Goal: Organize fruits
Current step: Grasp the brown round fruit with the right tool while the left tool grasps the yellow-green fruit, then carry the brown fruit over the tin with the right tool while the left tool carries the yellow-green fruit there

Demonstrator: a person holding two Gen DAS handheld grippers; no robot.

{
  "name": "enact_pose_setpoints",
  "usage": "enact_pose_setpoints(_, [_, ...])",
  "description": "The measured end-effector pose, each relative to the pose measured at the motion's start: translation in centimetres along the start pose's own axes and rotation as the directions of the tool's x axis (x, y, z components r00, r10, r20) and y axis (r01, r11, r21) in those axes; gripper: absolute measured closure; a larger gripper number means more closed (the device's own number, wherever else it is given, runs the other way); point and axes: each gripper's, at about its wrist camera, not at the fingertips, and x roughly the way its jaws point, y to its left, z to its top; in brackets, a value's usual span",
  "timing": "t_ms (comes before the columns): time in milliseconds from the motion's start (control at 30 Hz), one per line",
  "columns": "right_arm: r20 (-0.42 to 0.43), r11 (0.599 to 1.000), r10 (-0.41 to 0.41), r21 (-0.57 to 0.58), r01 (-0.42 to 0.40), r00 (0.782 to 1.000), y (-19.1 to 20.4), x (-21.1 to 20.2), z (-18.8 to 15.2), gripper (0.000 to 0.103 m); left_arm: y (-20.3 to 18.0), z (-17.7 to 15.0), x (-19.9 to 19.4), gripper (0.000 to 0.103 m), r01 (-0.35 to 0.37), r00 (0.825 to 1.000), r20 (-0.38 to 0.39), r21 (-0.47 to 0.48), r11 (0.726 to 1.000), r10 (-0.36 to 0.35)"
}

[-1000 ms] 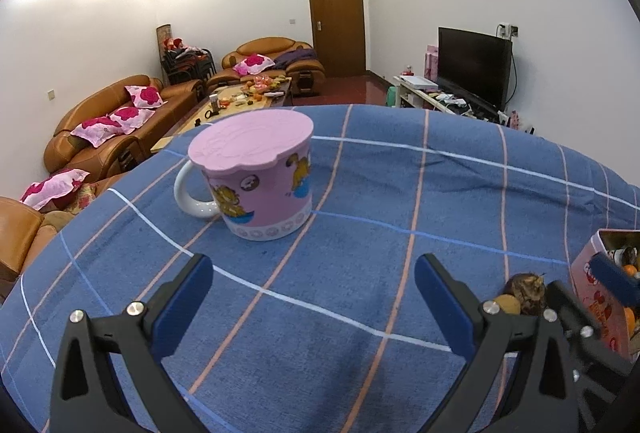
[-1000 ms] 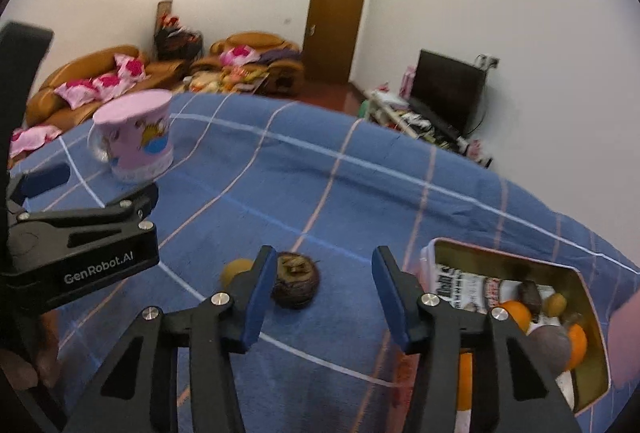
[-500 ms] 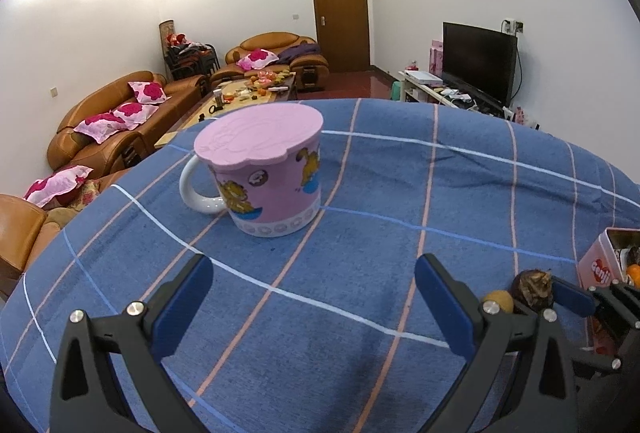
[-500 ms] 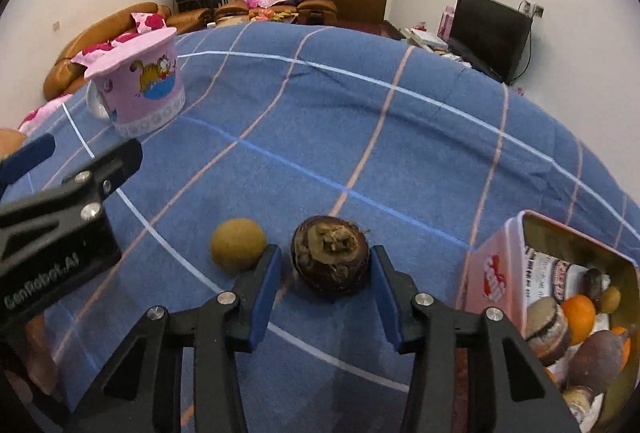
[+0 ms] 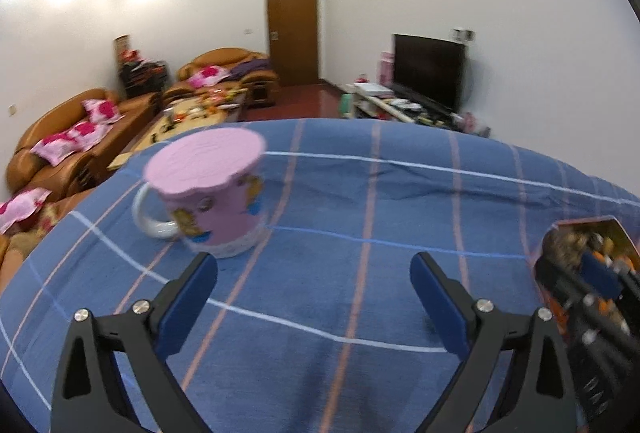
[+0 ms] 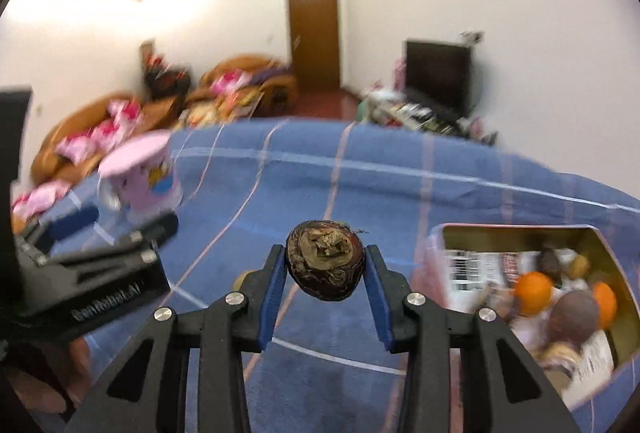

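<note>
right tool (image 6: 325, 267): jaws closing, both blue pads pressed on a dark brown wrinkly fruit (image 6: 325, 260) that's lifted clear of the cloth, so it's got a proper hold on it
left tool (image 5: 314, 297): jaws wide apart and easing in slightly, nothing between them, just blue cloth underneath; it points at the mug
mug (image 5: 208, 193): pink, cartoon print, white handle on its left, flat pink lid on top, standing upright just beyond the left tool's left finger
tin (image 6: 532, 297): open box on the right side of the counter, already holding oranges, a round brown fruit and some smaller bits I can't make out; the held fruit is to the left of it, not over it
small yellow fruit (image 6: 241, 277): only a sliver shows behind the right tool's left finger, lying on the cloth
counter (image 5: 360, 201): covered with a blue cloth with white and orange stripes
blur: both views are smeared, the tin's contents most of all
background: brown sofas with pink cushions, a wooden door, a dark TV on a low stand
</note>
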Motion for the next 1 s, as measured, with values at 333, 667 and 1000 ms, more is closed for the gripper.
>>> enact_pose_setpoints(333, [0.042, 0.996, -0.053, 0.074, 0.050, 0.998, -1.5, -1.8, -0.1, 0.062, -5.1, -0.5, 1.5, 0.030, 0.198, 0.975, -0.134, 0.163, 0.967, -0.177])
enact_pose_setpoints(667, [0.026, 0.998, -0.040, 0.039, 0.039, 0.999, -0.7, -1.4, -0.2, 0.062, -4.1, -0.6, 3.9, 0.073, 0.233, 0.941, -0.264, 0.054, 0.971, -0.211])
enact_pose_setpoints(1000, [0.073, 0.999, -0.031, 0.019, 0.030, 0.997, 0.2, -2.3, -0.6, 0.062, -0.9, -0.8, 1.6, 0.075, 0.073, 0.989, -0.123, -0.062, 0.995, -0.080])
